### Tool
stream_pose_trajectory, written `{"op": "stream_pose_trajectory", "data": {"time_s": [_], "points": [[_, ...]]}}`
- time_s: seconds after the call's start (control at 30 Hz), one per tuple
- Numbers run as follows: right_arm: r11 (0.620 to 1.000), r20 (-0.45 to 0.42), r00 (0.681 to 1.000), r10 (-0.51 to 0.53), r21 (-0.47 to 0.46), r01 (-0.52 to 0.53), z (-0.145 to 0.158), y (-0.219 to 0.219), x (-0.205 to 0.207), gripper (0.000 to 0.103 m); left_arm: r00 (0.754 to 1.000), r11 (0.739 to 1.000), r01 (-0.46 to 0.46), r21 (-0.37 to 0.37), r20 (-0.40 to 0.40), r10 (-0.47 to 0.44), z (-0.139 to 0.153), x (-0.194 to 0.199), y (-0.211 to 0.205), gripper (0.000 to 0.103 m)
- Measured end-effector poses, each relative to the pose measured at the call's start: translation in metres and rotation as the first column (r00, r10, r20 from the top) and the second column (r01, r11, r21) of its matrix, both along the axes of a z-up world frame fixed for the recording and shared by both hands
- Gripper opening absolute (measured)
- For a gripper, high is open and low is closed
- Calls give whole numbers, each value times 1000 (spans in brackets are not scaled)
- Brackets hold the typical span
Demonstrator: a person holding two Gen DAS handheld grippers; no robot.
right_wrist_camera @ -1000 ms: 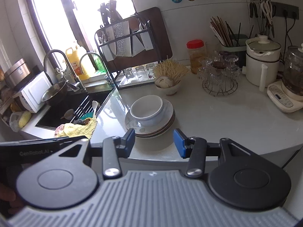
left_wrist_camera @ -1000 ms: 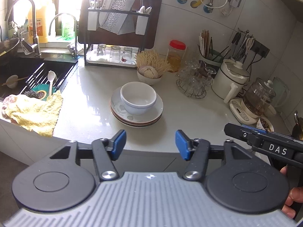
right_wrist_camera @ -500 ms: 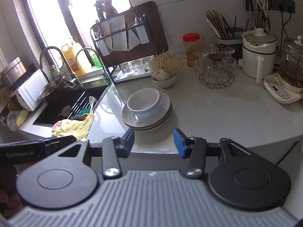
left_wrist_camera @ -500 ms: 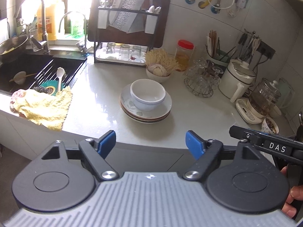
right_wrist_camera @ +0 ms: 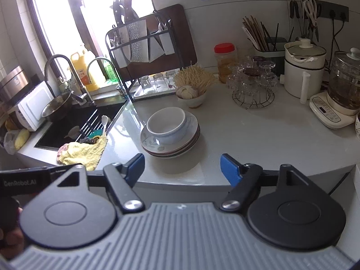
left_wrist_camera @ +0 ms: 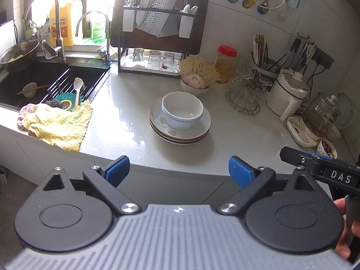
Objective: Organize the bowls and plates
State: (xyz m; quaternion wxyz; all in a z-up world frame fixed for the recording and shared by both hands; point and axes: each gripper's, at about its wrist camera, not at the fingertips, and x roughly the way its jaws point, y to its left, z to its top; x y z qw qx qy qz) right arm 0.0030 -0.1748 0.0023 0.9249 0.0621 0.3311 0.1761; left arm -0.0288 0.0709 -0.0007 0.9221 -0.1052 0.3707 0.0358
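Kitchen counter [left_wrist_camera: 126, 121], wet and shiny. Opening wide: left gripper [left_wrist_camera: 178, 171] and right gripper [right_wrist_camera: 182, 166], both empty, waiting just short of the plates [left_wrist_camera: 180, 130], getting ready to grab. Sitting in the plates: white bowl [left_wrist_camera: 182, 110], empty. Lying left of the plates: yellow cloth [left_wrist_camera: 56, 123].

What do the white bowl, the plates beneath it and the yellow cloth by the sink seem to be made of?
White bowl: likely glazed ceramic, smooth with soft highlights. Plates: probably glazed ceramic too, glossy with a printed leaf pattern and coloured rims. Yellow cloth: soft woven fabric, matte, crumpled, with a textured weave.
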Motion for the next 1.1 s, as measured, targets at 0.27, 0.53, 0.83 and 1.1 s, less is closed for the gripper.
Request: {"op": "stream_pose_trajectory", "data": {"time_s": [0.27, 0.53, 0.83, 1.1], "points": [[1000, 12, 1000, 6, 9, -6, -1, 2, -1, 95, 1000, 999, -14, 41, 6, 14, 3, -5, 0, 98], [1000, 2, 1000, 0, 12, 0, -4, 5, 0, 96, 999, 998, -41, 53, 2, 41, 3, -10, 5, 98], [1000, -5, 1000, 10, 10, -10, -4, 6, 0, 96, 999, 998, -41, 56, -9, 42, 1, -11, 5, 99], [1000, -23, 1000, 16, 9, -16, -8, 9, -1, 96, 999, 997, -48, 57, -17, 49, -2, -10, 6, 99]]}}
